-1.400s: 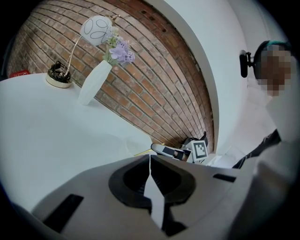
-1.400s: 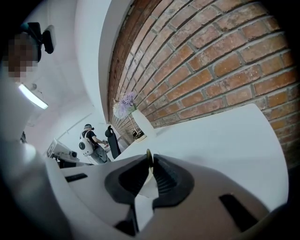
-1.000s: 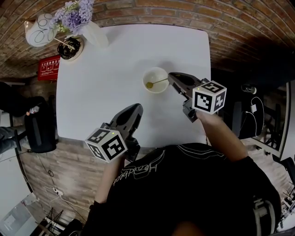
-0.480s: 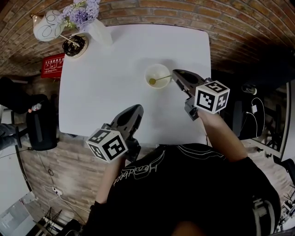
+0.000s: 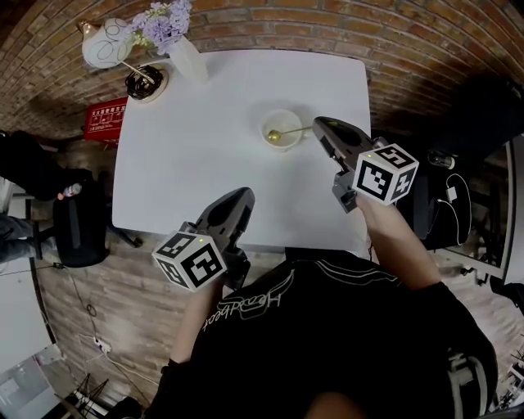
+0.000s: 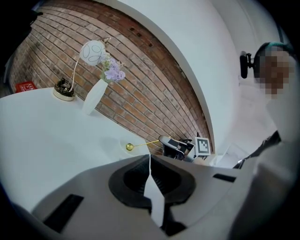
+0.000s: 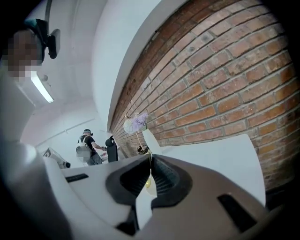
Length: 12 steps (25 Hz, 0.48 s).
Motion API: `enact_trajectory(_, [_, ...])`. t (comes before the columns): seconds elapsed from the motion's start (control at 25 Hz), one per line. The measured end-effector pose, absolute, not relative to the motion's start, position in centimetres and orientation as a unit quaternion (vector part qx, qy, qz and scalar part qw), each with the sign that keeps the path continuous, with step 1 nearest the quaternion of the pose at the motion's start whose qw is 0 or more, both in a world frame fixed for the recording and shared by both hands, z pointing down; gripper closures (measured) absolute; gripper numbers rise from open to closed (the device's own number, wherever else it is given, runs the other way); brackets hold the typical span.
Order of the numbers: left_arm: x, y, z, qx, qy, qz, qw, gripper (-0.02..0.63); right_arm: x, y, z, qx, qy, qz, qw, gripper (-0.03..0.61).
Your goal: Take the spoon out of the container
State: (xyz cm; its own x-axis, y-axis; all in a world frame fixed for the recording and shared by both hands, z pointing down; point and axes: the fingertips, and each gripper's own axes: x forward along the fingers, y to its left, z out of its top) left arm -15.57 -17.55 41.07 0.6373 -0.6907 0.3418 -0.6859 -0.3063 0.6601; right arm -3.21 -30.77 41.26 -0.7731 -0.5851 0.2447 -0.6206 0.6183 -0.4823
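A small white bowl (image 5: 282, 123) stands on the white table (image 5: 188, 155) towards its far right. A gold spoon (image 5: 276, 136) has its head over the bowl and its thin handle running right into my right gripper (image 5: 316, 125), which is shut on the handle's end. In the left gripper view the spoon (image 6: 130, 146) hangs nearly level from the right gripper (image 6: 174, 146). In the right gripper view the spoon (image 7: 148, 183) shows between the closed jaws. My left gripper (image 5: 243, 195) hovers near the table's front edge, shut with nothing in it.
A white vase of purple flowers (image 5: 182, 47), a white globe lamp (image 5: 106, 47) and its dark round base (image 5: 146, 82) stand at the table's far left corner. A brick wall (image 5: 286, 24) runs behind. A black chair (image 5: 80, 229) stands left of the table.
My right gripper has risen with the spoon's handle in it, so the spoon's head has come up over the bowl. The table has shifted up and right in the head view.
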Motion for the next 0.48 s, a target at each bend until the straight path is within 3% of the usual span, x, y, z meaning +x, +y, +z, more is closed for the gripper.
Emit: enact_trajectory(0.48, [-15.8,-13.2,36.8,0.831,-0.422,-0.029,0.36,0.604,-4.0,-22.6,36.1,0.299,-0.92,0.254,-0.001,0.58])
